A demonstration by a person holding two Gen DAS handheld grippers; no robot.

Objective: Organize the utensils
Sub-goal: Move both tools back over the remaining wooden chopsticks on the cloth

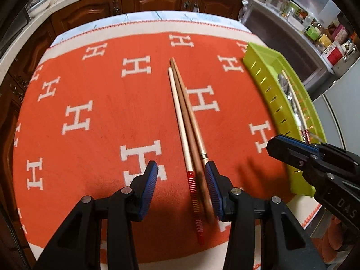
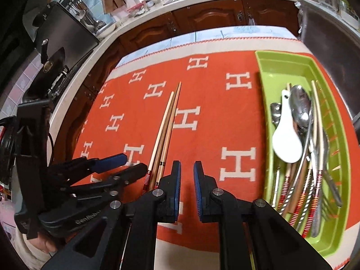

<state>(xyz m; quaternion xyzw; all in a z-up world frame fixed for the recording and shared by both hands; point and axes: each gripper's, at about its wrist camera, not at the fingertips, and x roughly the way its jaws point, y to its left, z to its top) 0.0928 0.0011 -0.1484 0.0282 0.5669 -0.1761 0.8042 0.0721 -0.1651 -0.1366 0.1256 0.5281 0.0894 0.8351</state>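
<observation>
Three chopsticks (image 1: 182,117) lie side by side on the orange cloth: one pale with a red-striped handle, two brown. My left gripper (image 1: 181,176) stands open low over their handle ends, which sit between the fingers, close to the right pad (image 1: 212,186). The right wrist view shows this left gripper (image 2: 131,165) beside the chopsticks (image 2: 166,121). My right gripper (image 2: 187,175) is empty, its pads a narrow gap apart, and it hovers over the cloth between the chopsticks and the green tray (image 2: 263,90). That tray holds a white spoon (image 2: 285,139), metal spoons, forks and striped chopsticks.
The orange cloth (image 1: 101,90) with white H letters covers the table. In the left wrist view the green tray (image 1: 258,67) lies along the right side, with the right gripper (image 1: 292,150) at its near end. Dark wood cabinets (image 2: 202,15) and a cluttered counter stand beyond the far edge.
</observation>
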